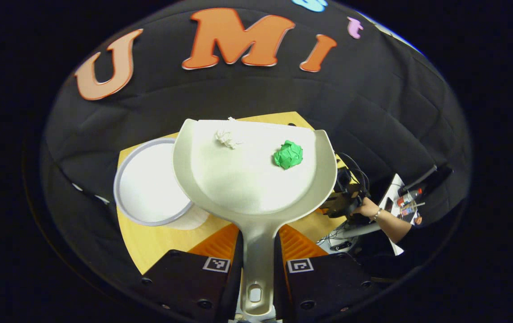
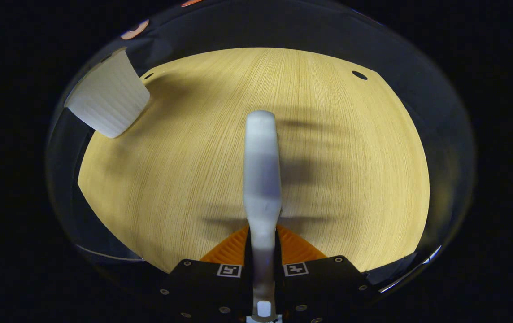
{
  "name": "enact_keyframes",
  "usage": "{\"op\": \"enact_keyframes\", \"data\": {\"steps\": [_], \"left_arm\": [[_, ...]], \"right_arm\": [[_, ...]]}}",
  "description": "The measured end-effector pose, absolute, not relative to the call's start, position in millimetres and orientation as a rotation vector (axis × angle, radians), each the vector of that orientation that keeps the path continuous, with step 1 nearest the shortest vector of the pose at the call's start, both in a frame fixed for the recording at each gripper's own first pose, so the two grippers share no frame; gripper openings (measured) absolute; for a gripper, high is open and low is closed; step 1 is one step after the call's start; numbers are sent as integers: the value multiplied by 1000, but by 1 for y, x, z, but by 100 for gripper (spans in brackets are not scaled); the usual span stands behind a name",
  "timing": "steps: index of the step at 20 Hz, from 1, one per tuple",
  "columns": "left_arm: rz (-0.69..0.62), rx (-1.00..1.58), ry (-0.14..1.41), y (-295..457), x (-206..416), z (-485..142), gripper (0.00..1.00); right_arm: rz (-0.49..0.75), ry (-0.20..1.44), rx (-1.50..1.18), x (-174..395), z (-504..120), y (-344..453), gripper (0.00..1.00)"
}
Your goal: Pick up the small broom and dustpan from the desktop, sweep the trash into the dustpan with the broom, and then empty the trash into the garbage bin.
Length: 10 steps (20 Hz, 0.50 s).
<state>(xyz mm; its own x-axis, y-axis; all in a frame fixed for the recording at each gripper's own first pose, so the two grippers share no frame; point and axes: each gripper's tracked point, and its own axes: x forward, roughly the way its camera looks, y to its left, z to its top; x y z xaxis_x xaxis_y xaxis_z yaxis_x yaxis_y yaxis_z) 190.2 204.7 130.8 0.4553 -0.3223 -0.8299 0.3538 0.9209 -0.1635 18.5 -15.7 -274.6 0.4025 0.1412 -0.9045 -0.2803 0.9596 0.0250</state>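
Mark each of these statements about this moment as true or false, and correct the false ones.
1. The left gripper is shut on the dustpan handle. True.
2. The dustpan holds no trash. False: a white paper wad and a green paper ball lie in it.
3. The garbage bin is beside the dustpan in the left gripper view. True.
4. The right gripper is open with nothing between its fingers. False: it is shut on the broom handle.
5. The trash still lies on the desktop. False: no trash is seen on the wood in the right gripper view.
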Motion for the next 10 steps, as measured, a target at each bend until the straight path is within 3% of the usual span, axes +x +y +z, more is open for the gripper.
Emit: {"op": "enact_keyframes", "data": {"steps": [6,10], "left_arm": [[-157,151,1072,355,216,115,32],[-92,296,1121,391,226,95,32]], "right_arm": [[280,1136,-166,17,-222,-39,19],[277,1145,-175,16,-182,-54,19]]}}
